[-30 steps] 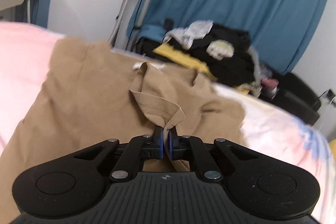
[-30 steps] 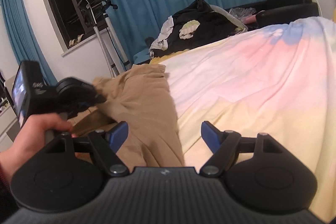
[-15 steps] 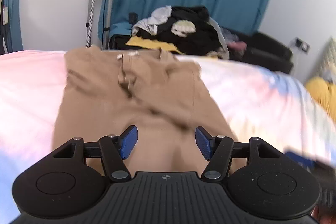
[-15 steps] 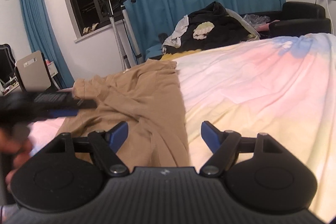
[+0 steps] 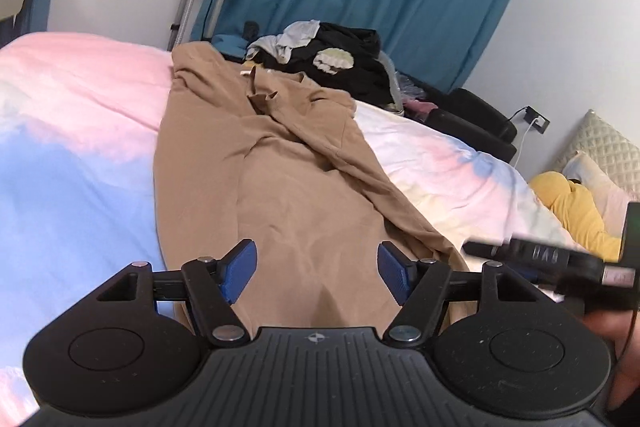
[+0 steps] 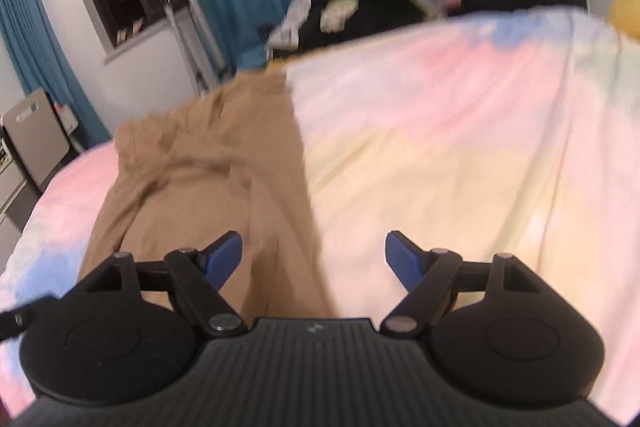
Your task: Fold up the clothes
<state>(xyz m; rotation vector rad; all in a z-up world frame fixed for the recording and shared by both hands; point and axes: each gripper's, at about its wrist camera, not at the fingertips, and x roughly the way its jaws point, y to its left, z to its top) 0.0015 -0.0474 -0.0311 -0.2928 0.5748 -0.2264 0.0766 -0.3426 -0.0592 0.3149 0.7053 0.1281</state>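
Two claws hang over the tan pants point(image 5: 280, 187), which lie long and flat on the bed point(image 5: 72, 155). The left claw point(image 5: 318, 269) is wide and holds nothing. The right claw point(image 6: 314, 259) is wide too, over the pants' edge, holding nothing.

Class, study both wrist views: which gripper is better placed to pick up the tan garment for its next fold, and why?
Left, probably. The open left gripper sits squarely over the tan garment, while the open right gripper straddles its edge, half over the bedsheet.
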